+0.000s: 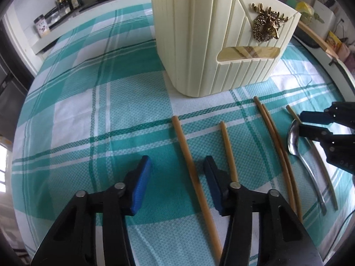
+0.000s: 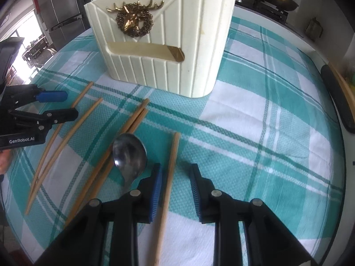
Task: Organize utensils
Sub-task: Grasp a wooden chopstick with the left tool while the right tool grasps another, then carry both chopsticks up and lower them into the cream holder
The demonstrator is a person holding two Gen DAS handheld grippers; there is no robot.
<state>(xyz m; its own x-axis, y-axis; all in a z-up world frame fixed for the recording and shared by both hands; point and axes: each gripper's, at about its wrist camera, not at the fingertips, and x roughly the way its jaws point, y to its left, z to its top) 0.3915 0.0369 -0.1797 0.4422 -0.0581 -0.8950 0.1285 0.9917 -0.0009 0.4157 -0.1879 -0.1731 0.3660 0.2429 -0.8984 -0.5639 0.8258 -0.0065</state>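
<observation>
1. Chopstick [image 1: 193,170] straddled by the left gripper [image 1: 177,161]: jaws partly open, both pads clear of it, nothing gripped. Likely set crosswise over the stick for a pinch across its width.
2. Same posture at the right gripper [image 2: 175,167]: partly open around a single chopstick [image 2: 172,161], which lies just beside the left pad and apart from the other. No grip here either.
3. Just beside that: steel spoon [image 2: 129,153], bowl up, with paired chopsticks [image 2: 135,122] touching each other.
4. All lying loose on the plaid tablecloth [image 1: 88,110] toward the table's near edge, tips aimed roughly at the cream utensil holder [image 2: 199,44] standing mid-table, a probable destination.
5. Hard to tell: the spoon's handle and the sticks' near ends, hidden under the gripper bodies; the holder's inside, apart from wood tones through its front slot; its top, cut off in the left view.
</observation>
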